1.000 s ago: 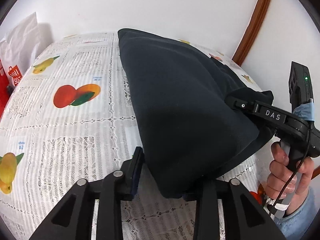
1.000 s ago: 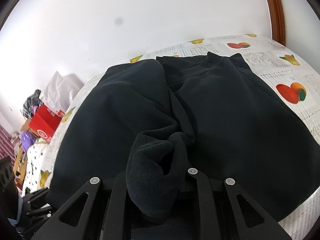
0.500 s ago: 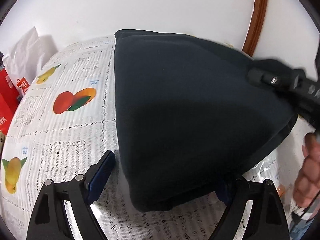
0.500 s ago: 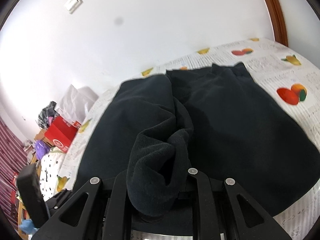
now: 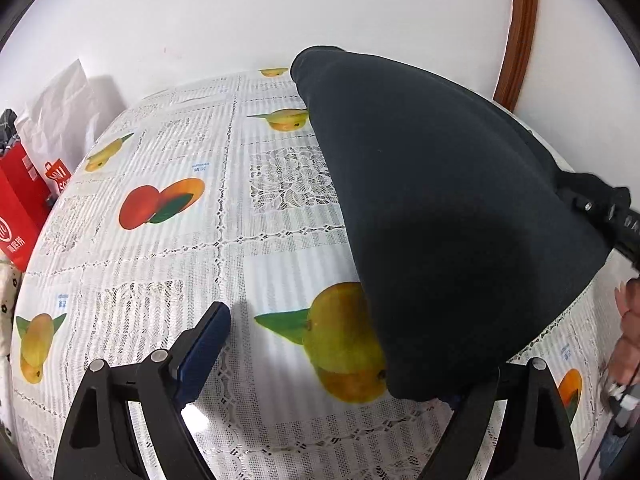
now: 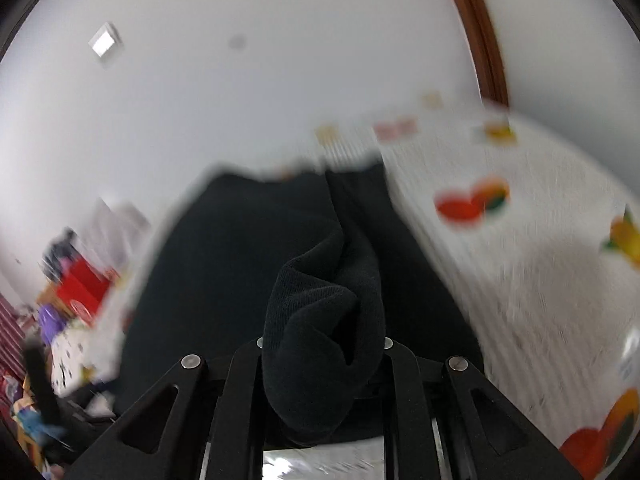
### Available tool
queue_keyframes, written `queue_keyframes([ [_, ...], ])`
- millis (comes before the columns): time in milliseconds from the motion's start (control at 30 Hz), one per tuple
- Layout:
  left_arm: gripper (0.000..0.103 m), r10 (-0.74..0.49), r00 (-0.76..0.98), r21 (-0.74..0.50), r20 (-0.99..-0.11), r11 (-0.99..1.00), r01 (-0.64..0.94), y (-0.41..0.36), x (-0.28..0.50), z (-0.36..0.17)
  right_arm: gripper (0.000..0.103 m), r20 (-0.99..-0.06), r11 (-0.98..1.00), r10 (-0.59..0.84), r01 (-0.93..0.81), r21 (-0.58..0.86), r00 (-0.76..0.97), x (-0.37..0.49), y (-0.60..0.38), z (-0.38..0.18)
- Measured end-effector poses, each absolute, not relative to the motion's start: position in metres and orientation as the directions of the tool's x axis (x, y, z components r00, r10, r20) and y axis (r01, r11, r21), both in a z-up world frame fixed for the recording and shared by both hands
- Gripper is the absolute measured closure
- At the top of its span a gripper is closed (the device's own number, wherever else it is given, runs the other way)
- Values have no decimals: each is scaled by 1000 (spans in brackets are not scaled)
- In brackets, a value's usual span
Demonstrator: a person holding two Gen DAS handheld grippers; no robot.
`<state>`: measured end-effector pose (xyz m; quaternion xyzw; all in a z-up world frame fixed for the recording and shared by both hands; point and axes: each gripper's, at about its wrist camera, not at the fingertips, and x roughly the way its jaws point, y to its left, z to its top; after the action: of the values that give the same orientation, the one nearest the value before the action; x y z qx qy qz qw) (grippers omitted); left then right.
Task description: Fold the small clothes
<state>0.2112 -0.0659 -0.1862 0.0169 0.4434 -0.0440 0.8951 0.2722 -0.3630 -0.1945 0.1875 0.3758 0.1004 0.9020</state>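
Both grippers differ: left gripper point(image 5: 332, 364) now wide, released black garment point(image 5: 440, 208); right gripper point(image 6: 322, 350) still clamps bunched fold.

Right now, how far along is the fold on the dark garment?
Done: the left gripper stands open, its pads off the dark garment, whose near corner rests on the fruit-print tablecloth.
In hand: the right gripper is shut on a bunched fold of cloth, part of the garment lifted off the table.
Left: lay that part down flat and finish the fold.
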Motion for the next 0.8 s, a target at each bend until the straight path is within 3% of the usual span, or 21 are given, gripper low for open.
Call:
queue_keyframes([
  [233, 16, -191, 594, -103, -781, 979, 179, -77, 200, -180, 87, -639, 924, 292, -37, 381, 712, 272, -356, -195],
  [433, 14, -121, 586, -14, -802, 983, 184, -108, 213, -181, 87, -643, 923, 293, -34, 383, 707, 272, -358, -195],
  [567, 13, -113, 578, -21, -808, 986, 164, -106, 216, -183, 87, -646, 926, 303, -56, 374, 700, 276, -359, -188],
  [667, 12, -77, 582, 17, -809, 988, 154, -111, 212, -182, 88, -584, 935, 307, -124, 331, 752, 272, -358, -167],
  [733, 12, -67, 584, 27, -809, 988, 151, -112, 210, -180, 89, -477, 938, 294, -154, 312, 828, 258, -368, -146],
  [800, 12, -73, 582, 17, -810, 989, 148, -111, 208, -180, 89, -451, 936, 261, -109, 334, 854, 254, -384, -140],
])
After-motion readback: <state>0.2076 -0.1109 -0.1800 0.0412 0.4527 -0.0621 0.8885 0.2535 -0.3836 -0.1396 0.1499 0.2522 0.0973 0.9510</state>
